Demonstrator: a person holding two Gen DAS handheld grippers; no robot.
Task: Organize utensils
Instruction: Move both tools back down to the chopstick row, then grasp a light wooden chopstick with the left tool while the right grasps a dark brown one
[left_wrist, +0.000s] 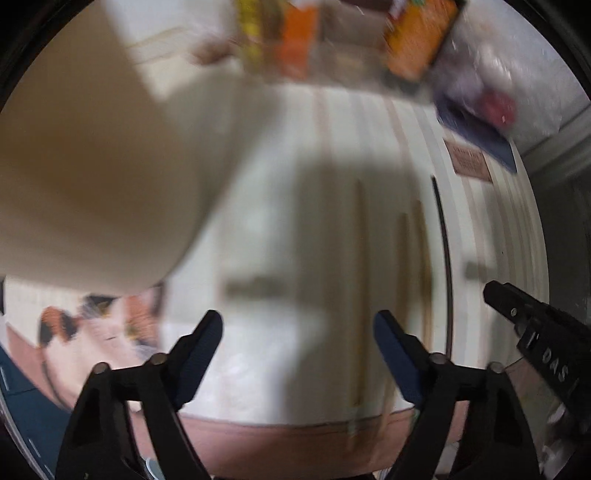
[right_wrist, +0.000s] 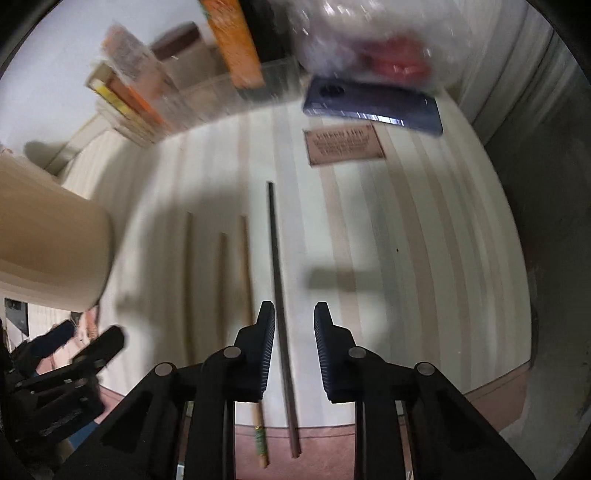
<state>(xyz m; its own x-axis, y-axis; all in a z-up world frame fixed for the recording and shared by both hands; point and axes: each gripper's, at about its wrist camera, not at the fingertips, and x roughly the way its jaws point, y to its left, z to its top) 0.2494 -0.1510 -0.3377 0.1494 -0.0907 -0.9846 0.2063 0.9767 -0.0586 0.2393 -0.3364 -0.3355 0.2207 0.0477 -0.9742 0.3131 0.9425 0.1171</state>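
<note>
The right claw (right_wrist: 294, 332) points steeply down at the worktop (right_wrist: 424, 240), its jaws narrowly apart astride the dark chopstick (right_wrist: 275, 258) without pressing it. Just left of that stick lie three pale wooden chopsticks (right_wrist: 243, 266), side by side. The left claw (left_wrist: 297, 354) also points down, jaws wide and empty, over the striped cloth. A cream cup (left_wrist: 92, 177) stands at the left. Farther back lie a phone (right_wrist: 373, 105) and blurred packages (right_wrist: 232, 40).

Your right hand-held gripper (right_wrist: 294, 321) hangs over the striped worktop (right_wrist: 424, 258), jaws apart around a dark chopstick (right_wrist: 276, 258); three wooden chopsticks (right_wrist: 243, 266) lie just left.
</note>
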